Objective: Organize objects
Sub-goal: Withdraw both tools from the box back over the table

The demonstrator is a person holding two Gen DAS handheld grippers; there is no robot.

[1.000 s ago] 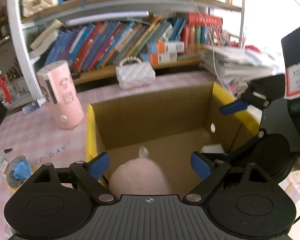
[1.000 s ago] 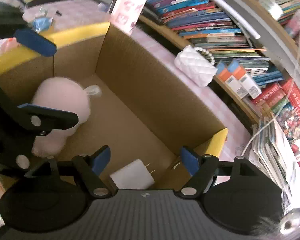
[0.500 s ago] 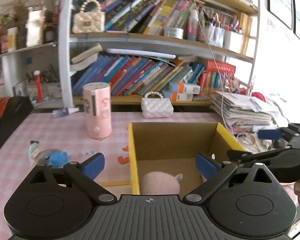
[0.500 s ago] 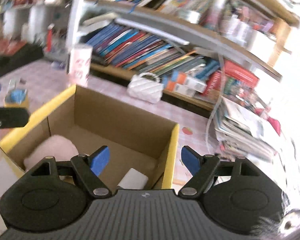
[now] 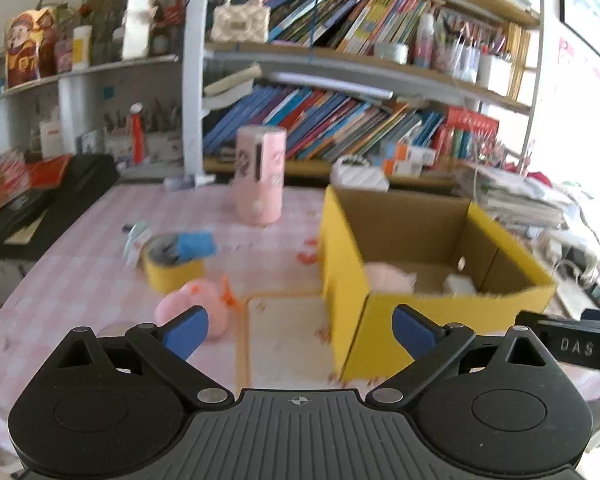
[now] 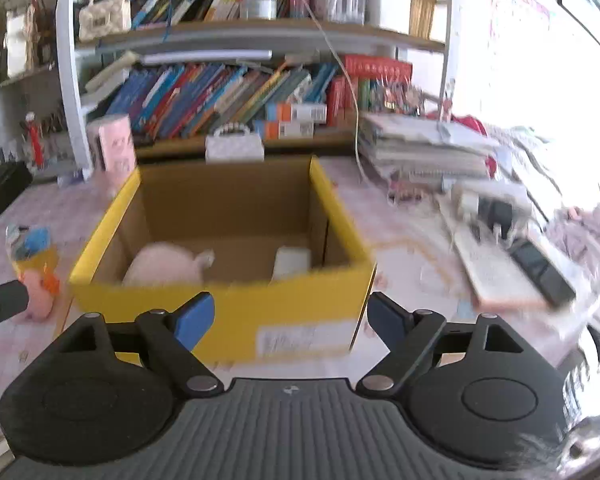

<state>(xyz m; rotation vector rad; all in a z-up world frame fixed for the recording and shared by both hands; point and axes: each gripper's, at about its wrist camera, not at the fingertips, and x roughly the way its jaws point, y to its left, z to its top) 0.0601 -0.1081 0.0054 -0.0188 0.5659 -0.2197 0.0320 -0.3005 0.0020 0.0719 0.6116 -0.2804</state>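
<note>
A yellow cardboard box (image 5: 342, 280) (image 6: 300, 312) stands open on the pink checked table. Inside lie a pink plush toy (image 6: 164, 262) (image 5: 388, 276) and a white charger block (image 6: 292, 260) (image 5: 458, 284). My left gripper (image 5: 298, 330) is open and empty, held back from the box's near left corner. My right gripper (image 6: 290, 318) is open and empty in front of the box's near wall. A second pink plush (image 5: 198, 306) (image 6: 40, 290) lies on the table left of the box, beside a yellow tape roll (image 5: 172, 270) holding a blue object (image 5: 194, 242).
A pink cylinder (image 5: 260, 174) and a white quilted purse (image 6: 234, 148) stand behind the box before bookshelves (image 5: 340, 120). Stacked papers (image 6: 424, 148), a phone and clutter (image 6: 536, 264) lie to the right. A black case (image 5: 60, 200) sits at the far left.
Both grippers have pulled up and back out of the box, staying open and empty. The plush and the charger stay in the box.
</note>
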